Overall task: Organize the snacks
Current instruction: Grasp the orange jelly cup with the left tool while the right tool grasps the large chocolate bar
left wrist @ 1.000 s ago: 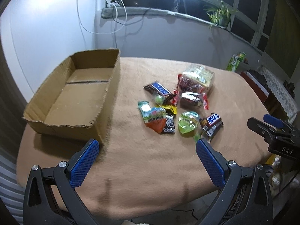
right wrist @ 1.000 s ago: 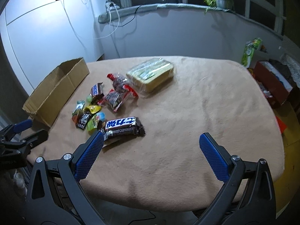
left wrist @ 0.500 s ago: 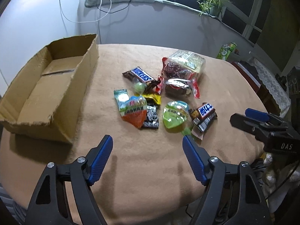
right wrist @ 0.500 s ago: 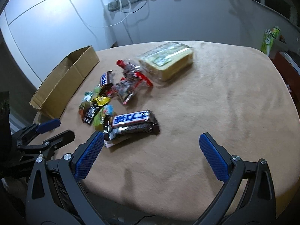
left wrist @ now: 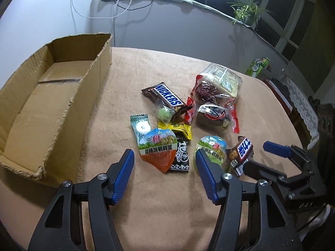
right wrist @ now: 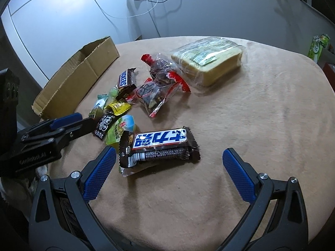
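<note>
A pile of snacks lies on the tan table cloth (left wrist: 163, 209). An open cardboard box (left wrist: 48, 104) stands at the left, empty. My left gripper (left wrist: 165, 171) is open, low over the table, just short of an orange-and-blue snack pouch (left wrist: 158, 151) and a green pouch (left wrist: 211, 149). My right gripper (right wrist: 167, 171) is open and empty, straddling the near side of a Snickers pack with Chinese print (right wrist: 159, 144). Another Snickers bar (left wrist: 165, 97), red-edged bags of dark snacks (left wrist: 215, 113) and a wrapped bread loaf (right wrist: 209, 56) lie further back.
Small candies, yellow (left wrist: 180, 128) and black (left wrist: 181, 154), lie among the pouches. A green carton (left wrist: 256, 65) stands beyond the table's far right edge. A wall with cables and a window ledge with a plant (left wrist: 245, 10) are behind.
Both grippers have moved forward and down toward the snacks. The left jaws have narrowed somewhat. The right gripper has closed in on the Chinese-print Snickers pack.
</note>
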`<state>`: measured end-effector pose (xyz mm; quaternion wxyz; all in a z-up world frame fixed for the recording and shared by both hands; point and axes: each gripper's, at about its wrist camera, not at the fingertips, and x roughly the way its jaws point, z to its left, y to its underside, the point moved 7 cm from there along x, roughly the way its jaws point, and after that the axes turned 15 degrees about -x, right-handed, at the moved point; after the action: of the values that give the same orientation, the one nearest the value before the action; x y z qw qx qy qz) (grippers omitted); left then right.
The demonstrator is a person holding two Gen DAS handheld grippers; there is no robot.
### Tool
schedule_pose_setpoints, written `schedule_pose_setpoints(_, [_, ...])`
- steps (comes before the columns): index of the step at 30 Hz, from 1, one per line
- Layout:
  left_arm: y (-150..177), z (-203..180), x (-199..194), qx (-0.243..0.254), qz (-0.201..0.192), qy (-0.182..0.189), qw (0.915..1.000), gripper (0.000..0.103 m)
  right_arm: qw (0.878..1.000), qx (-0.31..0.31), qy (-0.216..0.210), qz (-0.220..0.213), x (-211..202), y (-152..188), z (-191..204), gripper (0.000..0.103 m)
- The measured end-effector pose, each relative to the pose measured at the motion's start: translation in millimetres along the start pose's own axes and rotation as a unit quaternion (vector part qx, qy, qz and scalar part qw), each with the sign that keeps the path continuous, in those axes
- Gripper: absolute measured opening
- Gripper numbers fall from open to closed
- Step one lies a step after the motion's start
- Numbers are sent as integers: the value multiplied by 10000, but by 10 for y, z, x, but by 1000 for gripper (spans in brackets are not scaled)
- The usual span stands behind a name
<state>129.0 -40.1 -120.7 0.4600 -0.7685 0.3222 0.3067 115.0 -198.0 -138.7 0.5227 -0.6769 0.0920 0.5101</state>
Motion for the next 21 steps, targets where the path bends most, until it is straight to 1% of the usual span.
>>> schedule_pose_setpoints(2, [-15,8,24,-21,8,-8,10000,56,10000,-28,-41,6,20,-12,11,103])
schedule_pose_setpoints(8, [-58,30,104,-104,84,-42,9999,56,9999,-100,-100,36,88,-69,35,103])
schedule_pose_setpoints(10, [-88,52,138,-141,91,-58,9998,56,9998,-125,-162,49,111,-82,53,99])
schedule_pose_setpoints(13, [-98,84,178,-178,133,-108,9997,49,9996,-181,-216,88,153,-86,88,96])
schedule_pose_setpoints(16, [-107,95,177,-215,120,-65,9997,43,9995,-160,-255,119,198,-83,96,93])
schedule_pose_setpoints(21, [-105,84,177,-186,75,-71,9998,40,9995,-140,-268,100,205,-91,80,88])
